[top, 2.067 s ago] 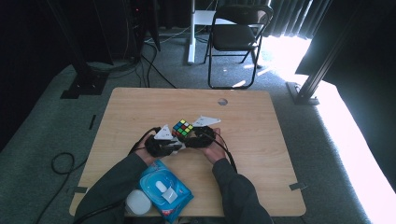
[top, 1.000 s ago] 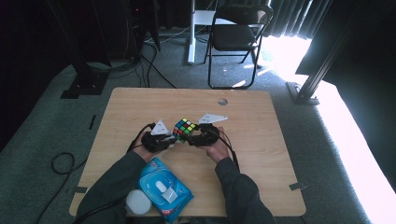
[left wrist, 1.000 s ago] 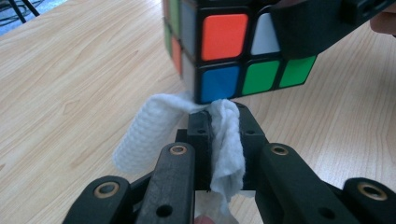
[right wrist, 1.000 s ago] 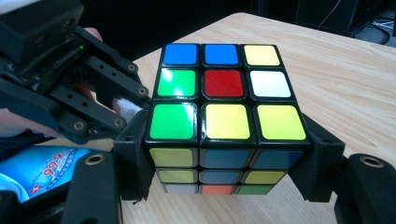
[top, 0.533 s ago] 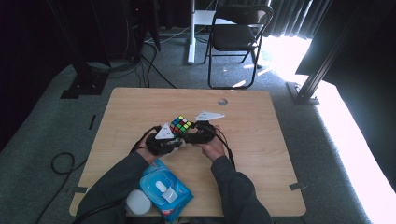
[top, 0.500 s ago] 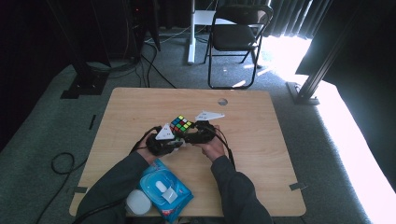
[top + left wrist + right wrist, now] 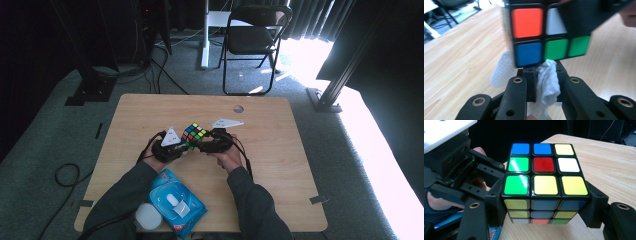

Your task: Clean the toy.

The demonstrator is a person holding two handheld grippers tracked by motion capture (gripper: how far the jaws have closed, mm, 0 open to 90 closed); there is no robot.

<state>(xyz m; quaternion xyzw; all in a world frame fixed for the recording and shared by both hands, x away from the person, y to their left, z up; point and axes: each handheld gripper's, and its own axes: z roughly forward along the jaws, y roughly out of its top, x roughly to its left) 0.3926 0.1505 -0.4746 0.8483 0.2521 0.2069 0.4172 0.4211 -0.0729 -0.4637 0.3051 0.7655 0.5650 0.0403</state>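
Two grippers meet over the middle of the tabletop (image 7: 280,150), with a scrambled cube (image 7: 193,134) held between them above the wood. Near the person's edge lie a blue wipe pack (image 7: 176,202) and a white round lid (image 7: 148,218), both well apart from the work. The job in hand appears to be wiping the cube: the cube is already lifted and secured, and the cloth is already in contact, so what is left, as far as can be judged, is to rub the remaining faces and set the cube down. The right gripper (image 7: 544,212) has its jaws clamped on opposite sides of the cube, whose top face of blue, green, red, white and yellow tiles looks up at its camera. The left gripper (image 7: 545,82) has its jaws closed on a crumpled white wipe (image 7: 545,80), which presses up against the lower edge of the cube (image 7: 541,32) just beneath its blue and green tiles. In the high view both forearms come in from the near edge and converge, the left hand (image 7: 159,159) and right hand (image 7: 227,156) level with each other, the grippers pointing inward toward the cube. How much of the cube has been cleaned cannot be told.
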